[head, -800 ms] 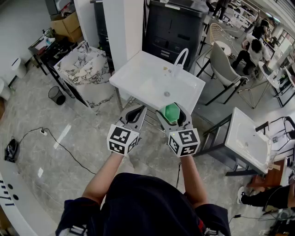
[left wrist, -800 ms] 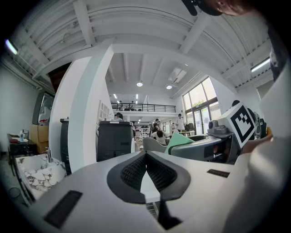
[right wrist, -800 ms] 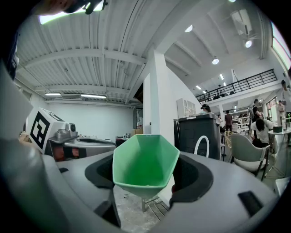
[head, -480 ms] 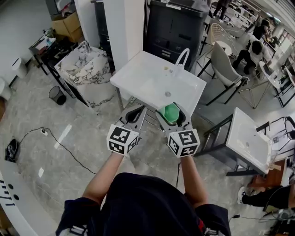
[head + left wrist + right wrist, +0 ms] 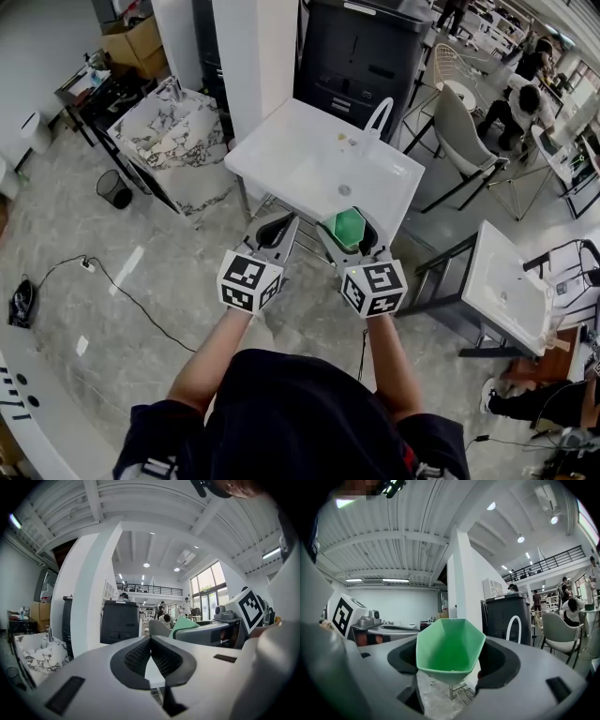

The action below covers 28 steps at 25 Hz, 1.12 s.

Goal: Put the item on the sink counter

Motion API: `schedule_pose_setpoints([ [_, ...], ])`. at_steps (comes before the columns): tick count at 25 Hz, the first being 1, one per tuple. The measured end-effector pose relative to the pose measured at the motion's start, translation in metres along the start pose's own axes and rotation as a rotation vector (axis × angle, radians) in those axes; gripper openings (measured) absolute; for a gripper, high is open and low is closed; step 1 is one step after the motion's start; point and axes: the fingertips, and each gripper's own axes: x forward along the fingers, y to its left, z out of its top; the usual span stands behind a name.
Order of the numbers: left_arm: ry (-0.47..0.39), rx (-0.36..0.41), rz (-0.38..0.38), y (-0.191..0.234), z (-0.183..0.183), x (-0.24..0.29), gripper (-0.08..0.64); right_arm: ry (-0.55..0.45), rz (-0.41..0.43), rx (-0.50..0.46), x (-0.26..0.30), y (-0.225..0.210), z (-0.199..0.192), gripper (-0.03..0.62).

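Note:
My right gripper (image 5: 350, 223) is shut on a green hexagonal cup (image 5: 349, 230), held level in the air just short of the white sink counter (image 5: 281, 150). In the right gripper view the cup (image 5: 450, 651) fills the space between the jaws, its mouth facing the camera. The left gripper (image 5: 277, 228) is beside it, shut with nothing in it; its pads (image 5: 140, 656) meet at the tip. The counter's basin, drain and arched white faucet (image 5: 380, 114) lie straight ahead. From the left gripper view, the green cup (image 5: 185, 623) shows at the right.
A marble-patterned sink (image 5: 173, 141) stands to the left, a dark cabinet (image 5: 361, 56) behind the counter. Another white sink (image 5: 506, 281) is at the right, with a grey chair (image 5: 459, 131) and seated people beyond. A bin (image 5: 114, 192) and a cable (image 5: 141, 300) are on the floor.
The sink counter has drawn slightly nearer to the grippers in the head view. Both grippers keep their pose, and the cup stays in the right one.

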Motion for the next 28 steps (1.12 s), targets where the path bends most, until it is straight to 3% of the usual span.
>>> schedule_pose_setpoints([
  [11, 0.024, -0.038, -0.006, 0.062, -0.006, 0.026, 0.012, 0.034, -0.002, 0.019, 0.068, -0.008, -0.001, 0.344],
  [28, 0.049, -0.088, -0.086, 0.173, -0.009, 0.063, 0.012, 0.084, -0.057, 0.047, 0.192, -0.008, 0.003, 0.344],
])
